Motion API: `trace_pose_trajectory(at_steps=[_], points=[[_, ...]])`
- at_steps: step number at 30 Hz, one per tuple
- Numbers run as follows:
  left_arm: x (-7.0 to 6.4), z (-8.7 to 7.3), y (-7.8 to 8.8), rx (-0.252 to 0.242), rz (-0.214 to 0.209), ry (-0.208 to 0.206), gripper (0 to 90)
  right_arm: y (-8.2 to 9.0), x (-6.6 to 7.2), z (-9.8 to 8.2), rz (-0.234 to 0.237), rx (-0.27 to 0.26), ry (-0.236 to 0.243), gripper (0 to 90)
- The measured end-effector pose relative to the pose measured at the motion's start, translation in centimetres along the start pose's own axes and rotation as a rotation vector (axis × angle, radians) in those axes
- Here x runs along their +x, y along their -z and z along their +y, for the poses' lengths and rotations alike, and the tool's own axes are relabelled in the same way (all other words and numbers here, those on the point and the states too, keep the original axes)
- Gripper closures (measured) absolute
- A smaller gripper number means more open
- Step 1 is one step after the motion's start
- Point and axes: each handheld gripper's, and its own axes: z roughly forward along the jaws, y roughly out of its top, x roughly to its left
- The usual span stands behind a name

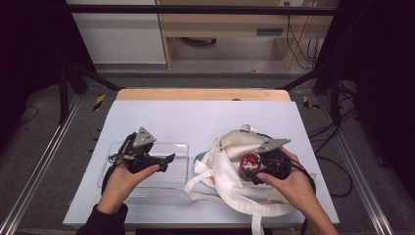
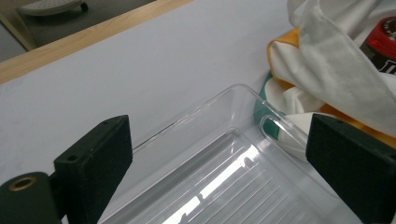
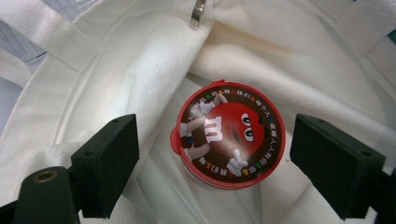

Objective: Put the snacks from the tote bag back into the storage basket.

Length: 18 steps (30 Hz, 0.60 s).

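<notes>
A white cloth tote bag (image 1: 230,161) lies crumpled on the right half of the table. In its mouth stands a candy tub with a red and brown lid (image 3: 229,135), also seen as a red candy tub (image 1: 250,162) from above. My right gripper (image 3: 215,163) is open, its jaws on either side of the lid, apart from it. My left gripper (image 2: 219,172) is open over a clear plastic tray (image 2: 224,140), with nothing between its jaws. In the high view the left gripper (image 1: 166,159) points right above the tray (image 1: 178,147).
The grey table top (image 1: 195,117) stretches bare behind the tray and the bag, ending at a wooden strip (image 1: 203,94). The bag's straps (image 1: 205,188) trail toward the front edge. A metal clasp (image 3: 199,12) sits on the bag's cloth. Green and orange cloth (image 2: 273,65) shows under the bag.
</notes>
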Motion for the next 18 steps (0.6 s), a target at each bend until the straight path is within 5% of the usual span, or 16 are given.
trace_pose_trajectory(at_steps=[18], points=[[0.4, -0.3, 0.2, 0.001, -0.006, 0.020, 7.2, -2.8, -1.0, 0.1, 0.004, 0.078, -0.018, 14.9]])
